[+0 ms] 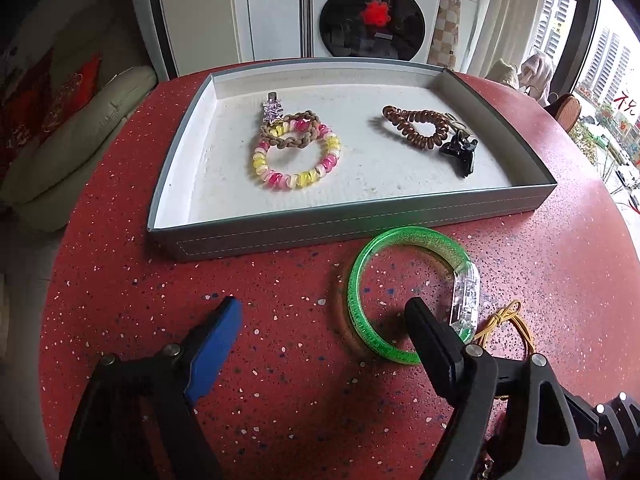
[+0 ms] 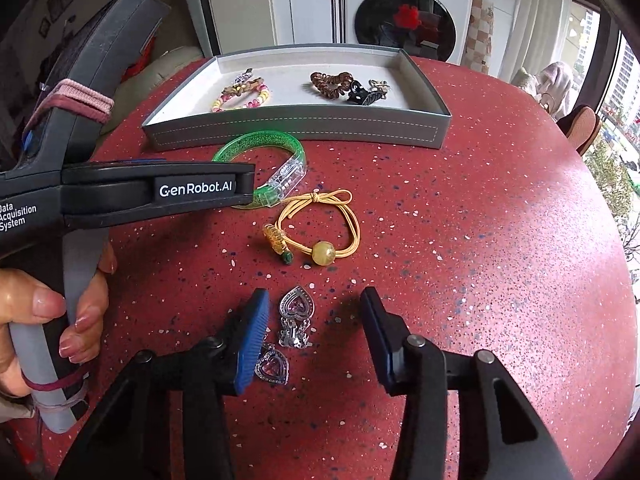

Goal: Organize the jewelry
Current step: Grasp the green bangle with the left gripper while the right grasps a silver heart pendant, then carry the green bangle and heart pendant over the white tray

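Note:
A grey tray [image 1: 360, 216] [image 2: 296, 132] holds a pink-and-yellow bead bracelet [image 1: 296, 160], a brown braided band [image 1: 288, 128], a brown coil tie [image 1: 416, 124] and a black clip [image 1: 460, 152]. A green bangle [image 1: 360, 308] [image 2: 256, 142] lies on the red table in front of the tray. My left gripper [image 1: 324, 312] is open, its right finger inside the bangle's ring. A yellow cord bracelet with a bead [image 2: 320, 232] lies nearer. My right gripper [image 2: 316, 312] is open over silver heart earrings [image 2: 294, 316].
The red speckled round table [image 2: 480, 240] falls away at right and left edges. A washing machine [image 1: 372, 20] stands behind the tray, a sofa [image 1: 80, 140] at the left. The left gripper's body [image 2: 160, 188] and the hand holding it fill the right wrist view's left side.

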